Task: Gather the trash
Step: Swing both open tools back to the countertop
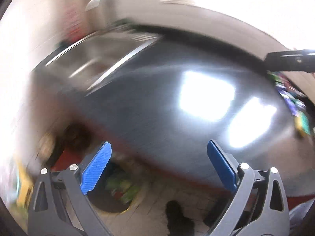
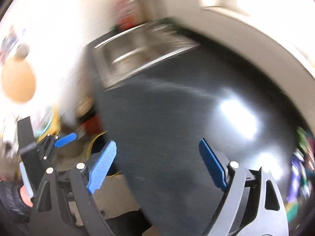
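Observation:
Both views are motion-blurred. My left gripper (image 1: 158, 167) is open and empty, above the front edge of a dark glossy counter (image 1: 157, 98). Below it on the floor stands a round bin (image 1: 120, 192) holding colourful wrappers. Several colourful wrappers (image 1: 293, 102) lie at the counter's far right. My right gripper (image 2: 157, 165) is open and empty over the same counter (image 2: 167, 127). The wrappers (image 2: 301, 167) show at the right edge of the right wrist view. The left gripper (image 2: 65, 137) shows at the lower left there, above the yellow-rimmed bin (image 2: 98, 137).
A steel sink (image 1: 94, 59) is set in the counter's far left end; it also shows in the right wrist view (image 2: 137, 55). The right gripper's dark body (image 1: 291, 61) crosses the upper right of the left wrist view. A bright window glares behind the counter.

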Motion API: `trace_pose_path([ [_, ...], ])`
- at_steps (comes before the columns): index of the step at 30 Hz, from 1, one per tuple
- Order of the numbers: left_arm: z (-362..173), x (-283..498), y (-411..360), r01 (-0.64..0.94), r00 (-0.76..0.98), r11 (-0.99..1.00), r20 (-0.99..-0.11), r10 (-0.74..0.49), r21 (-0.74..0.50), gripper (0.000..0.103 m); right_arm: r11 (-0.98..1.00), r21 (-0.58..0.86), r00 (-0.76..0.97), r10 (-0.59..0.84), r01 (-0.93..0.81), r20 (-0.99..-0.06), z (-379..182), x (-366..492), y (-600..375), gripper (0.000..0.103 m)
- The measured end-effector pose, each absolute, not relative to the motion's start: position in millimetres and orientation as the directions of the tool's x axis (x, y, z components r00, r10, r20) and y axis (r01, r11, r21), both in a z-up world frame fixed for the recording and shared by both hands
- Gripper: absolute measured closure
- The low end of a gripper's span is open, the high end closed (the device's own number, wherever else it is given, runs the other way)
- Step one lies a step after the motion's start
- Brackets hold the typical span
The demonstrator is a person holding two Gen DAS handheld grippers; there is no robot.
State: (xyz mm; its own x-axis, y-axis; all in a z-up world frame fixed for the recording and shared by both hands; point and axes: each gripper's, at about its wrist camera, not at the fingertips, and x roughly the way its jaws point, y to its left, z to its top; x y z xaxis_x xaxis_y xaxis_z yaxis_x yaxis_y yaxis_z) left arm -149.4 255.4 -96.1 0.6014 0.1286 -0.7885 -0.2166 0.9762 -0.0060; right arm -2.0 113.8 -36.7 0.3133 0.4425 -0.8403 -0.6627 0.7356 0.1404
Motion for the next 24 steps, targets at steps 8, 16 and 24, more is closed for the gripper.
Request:
trace_pose_path([
  [8,-58.7,-52.6,67.8,0.248,0.599,0.967,-0.774,-0.205,-0.063,0.008,0.969,0.064,0.567,0.193,-0.24,-0.801,0.3,16.8,-118.4,0.02],
  [16,-51.0,-43.4,-62.9,0.477,0.532,0.879,-0.788,-0.31,-0.024,0.008,0.997,0.074,0.598,0.043,0.028,-0.8,-5.3,-11.5,-259.9,0.02],
  [24,-66.7,-31.8,-111.3,0.525,0.492,0.851,-0.82,-0.291,0.013,0.008,0.994,0.102,0.583,0.057,0.045,-0.811,-12.8,-7.0,-296.9,0.02],
])
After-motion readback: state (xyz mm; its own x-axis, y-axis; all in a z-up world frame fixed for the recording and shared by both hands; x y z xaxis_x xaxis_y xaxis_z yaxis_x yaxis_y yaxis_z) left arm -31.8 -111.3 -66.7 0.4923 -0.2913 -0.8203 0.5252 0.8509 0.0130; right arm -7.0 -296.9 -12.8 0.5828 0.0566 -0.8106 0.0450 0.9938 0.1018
